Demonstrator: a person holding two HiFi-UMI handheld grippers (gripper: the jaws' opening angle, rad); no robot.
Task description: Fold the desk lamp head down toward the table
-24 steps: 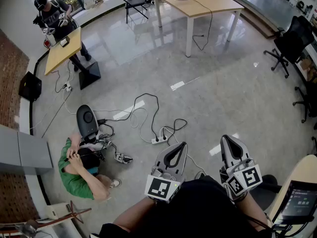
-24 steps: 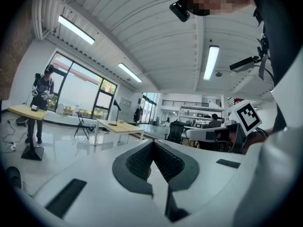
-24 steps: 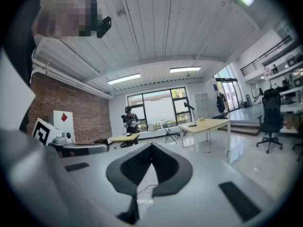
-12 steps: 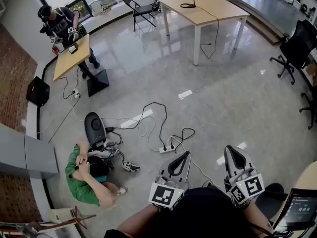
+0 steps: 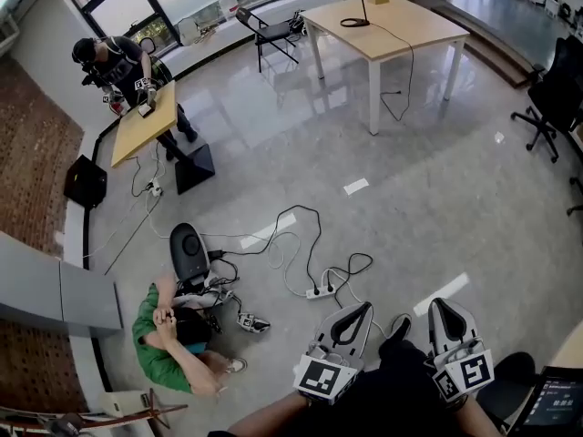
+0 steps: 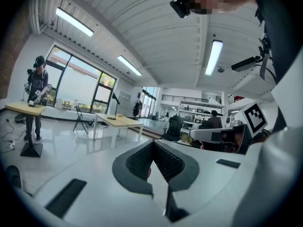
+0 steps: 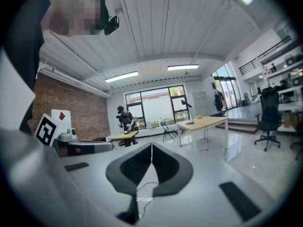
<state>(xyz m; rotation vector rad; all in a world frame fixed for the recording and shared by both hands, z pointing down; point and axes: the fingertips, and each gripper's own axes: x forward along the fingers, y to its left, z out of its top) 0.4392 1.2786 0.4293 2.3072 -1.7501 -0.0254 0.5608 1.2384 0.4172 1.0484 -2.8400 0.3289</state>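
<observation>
Low in the head view, the left gripper (image 5: 363, 308) and, just right of it, the right gripper (image 5: 439, 304) both have fingers clenched on nothing, while the desk lamp (image 5: 363, 0) stands upright on the far worktop (image 5: 410, 33).

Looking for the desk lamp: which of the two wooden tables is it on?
The big white-legged table at far right; the lamp stands near its back edge. The small left table has a person at it.
</observation>
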